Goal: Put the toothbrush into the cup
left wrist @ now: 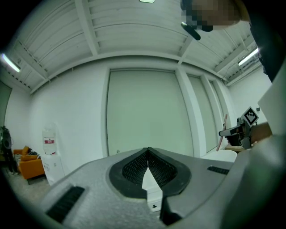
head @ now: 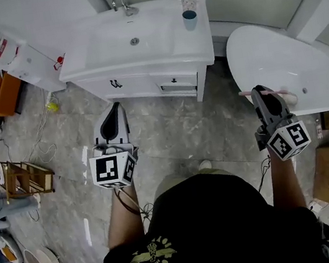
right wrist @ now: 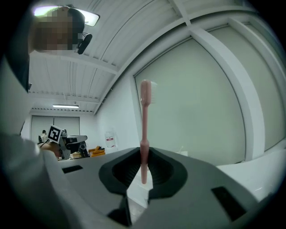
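Carry step: R gripper (right wrist: 144,167) clamps the brush (right wrist: 145,134) by its handle, well apart from the cup (head: 190,19) on the desk (head: 140,66), L gripper (left wrist: 148,165) closed & empty; next, brush must get over the cup & tip in.

Glossy white basin (head: 162,49), polished grey floor (head: 171,134), smooth pink plastic toothbrush (right wrist: 144,125), matt grey right tongs (right wrist: 144,154), ribbed black pads (right wrist: 124,170).

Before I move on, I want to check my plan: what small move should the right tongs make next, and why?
Probably carry the right tongs toward the blue cup: they clamp the pink toothbrush by its handle, while the cup stands far off, ahead and left, on the washbasin's back right corner.
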The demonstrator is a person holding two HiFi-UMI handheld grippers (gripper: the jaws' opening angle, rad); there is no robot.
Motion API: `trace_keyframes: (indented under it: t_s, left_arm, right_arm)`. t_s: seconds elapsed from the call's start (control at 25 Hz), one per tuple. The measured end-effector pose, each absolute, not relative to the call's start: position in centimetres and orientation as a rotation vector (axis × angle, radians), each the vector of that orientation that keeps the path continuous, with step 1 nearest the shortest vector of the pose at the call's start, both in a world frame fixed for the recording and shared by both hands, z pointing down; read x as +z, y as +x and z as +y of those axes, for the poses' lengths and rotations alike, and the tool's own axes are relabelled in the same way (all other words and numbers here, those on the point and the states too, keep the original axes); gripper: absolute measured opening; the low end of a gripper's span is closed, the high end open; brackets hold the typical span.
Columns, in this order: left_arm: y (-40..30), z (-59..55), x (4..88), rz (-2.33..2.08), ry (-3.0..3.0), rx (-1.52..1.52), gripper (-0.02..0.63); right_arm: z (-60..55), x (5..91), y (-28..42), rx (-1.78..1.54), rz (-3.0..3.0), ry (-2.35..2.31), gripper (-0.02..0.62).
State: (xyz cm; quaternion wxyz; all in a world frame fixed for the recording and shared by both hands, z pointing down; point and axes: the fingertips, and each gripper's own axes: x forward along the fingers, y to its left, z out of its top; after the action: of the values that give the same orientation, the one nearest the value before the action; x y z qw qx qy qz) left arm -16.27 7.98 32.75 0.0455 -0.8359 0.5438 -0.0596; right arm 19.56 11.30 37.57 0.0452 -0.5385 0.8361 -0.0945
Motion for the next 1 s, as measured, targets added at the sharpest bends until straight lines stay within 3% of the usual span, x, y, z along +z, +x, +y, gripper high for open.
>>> trace_keyframes:
  t_s: [0.36, 1.0]
  left_arm:
    - [-15.5, 6.6, 33.9, 1.645, -2.583, -0.202, 0.011]
    - [-12.6, -6.9, 35.7, 1.453, -2.74, -0.178, 0.011]
  right_arm:
    - [10.1, 38.1, 19.1, -0.312, 2.549, -1.622, 0.052]
    - [0.5, 37.9, 19.2, -0.305, 2.501, -1.758, 0.052]
